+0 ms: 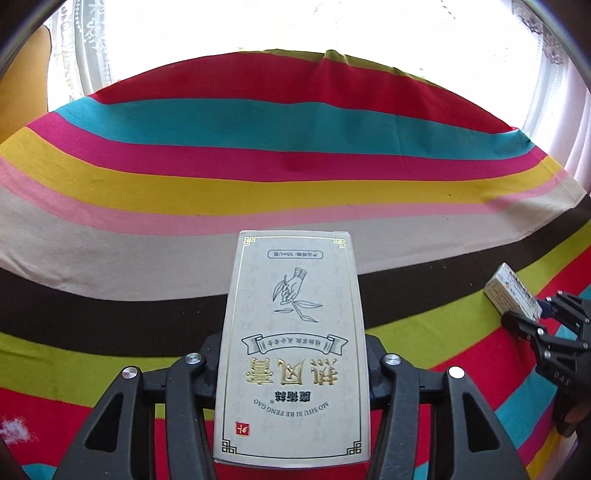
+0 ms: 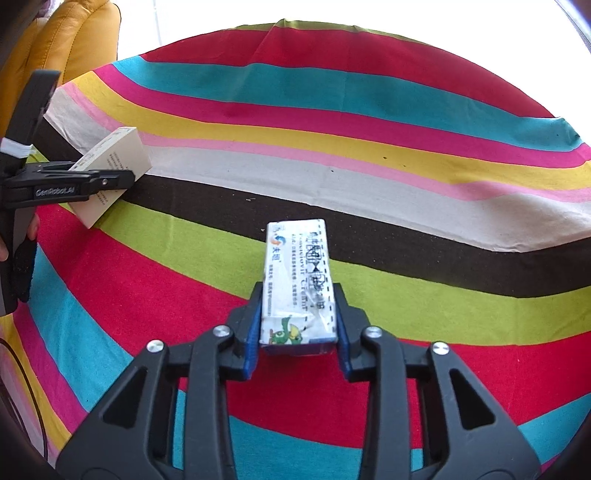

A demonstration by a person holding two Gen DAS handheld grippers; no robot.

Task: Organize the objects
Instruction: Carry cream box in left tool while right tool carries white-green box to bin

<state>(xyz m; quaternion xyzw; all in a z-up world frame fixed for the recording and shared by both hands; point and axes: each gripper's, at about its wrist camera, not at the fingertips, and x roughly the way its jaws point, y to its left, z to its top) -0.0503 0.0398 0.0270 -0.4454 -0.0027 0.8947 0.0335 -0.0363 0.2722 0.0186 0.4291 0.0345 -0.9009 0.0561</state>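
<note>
Striped cloth (image 1: 258, 155) in many colours covers the whole surface, and bright window light is behind it. My left gripper (image 1: 291, 363) holds a tall pale box (image 1: 291, 350) with gold letters; the jaws press on its two long sides, and the box points away from me over the brown and beige stripes. My right gripper (image 2: 299, 328) holds a small white box (image 2: 297, 280) between its blue pads (image 2: 251, 343), above the green and red stripes. Both boxes are well apart from each other. At the left edge of the right view I see a yellow chair (image 2: 74, 33).
</note>
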